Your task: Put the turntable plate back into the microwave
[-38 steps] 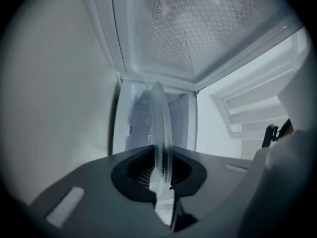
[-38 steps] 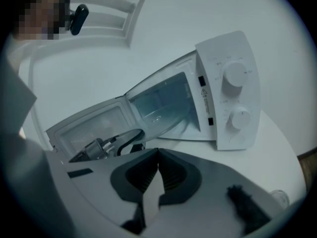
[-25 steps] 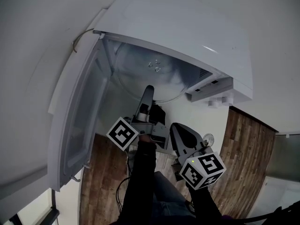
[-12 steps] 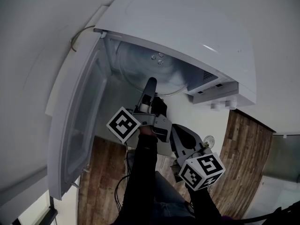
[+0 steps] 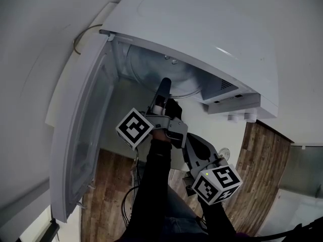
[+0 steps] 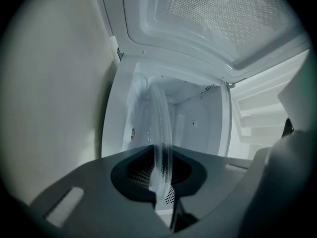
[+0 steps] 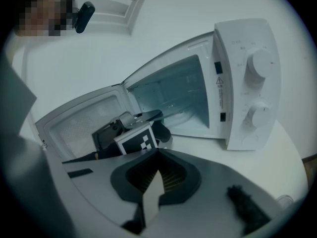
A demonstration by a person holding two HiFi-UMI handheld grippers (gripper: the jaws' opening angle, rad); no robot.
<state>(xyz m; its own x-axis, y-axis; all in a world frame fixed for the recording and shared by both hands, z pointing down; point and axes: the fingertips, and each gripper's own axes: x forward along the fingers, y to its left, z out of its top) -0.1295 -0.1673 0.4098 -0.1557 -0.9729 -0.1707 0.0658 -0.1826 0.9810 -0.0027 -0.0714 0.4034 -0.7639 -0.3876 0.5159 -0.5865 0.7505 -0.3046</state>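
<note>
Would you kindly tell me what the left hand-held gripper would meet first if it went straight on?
It points into the open microwave. The way looks clear to the cavity's back wall; the turntable plate clamped in the left hand-held gripper would likely reach it first, though depth is unclear.

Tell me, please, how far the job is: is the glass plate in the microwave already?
Done: the microwave door stands open. In hand: the left hand-held gripper grips the turntable plate by its rim, inside the cavity opening. Left: set it down and release. The right hand-held gripper is shut and empty.
</note>
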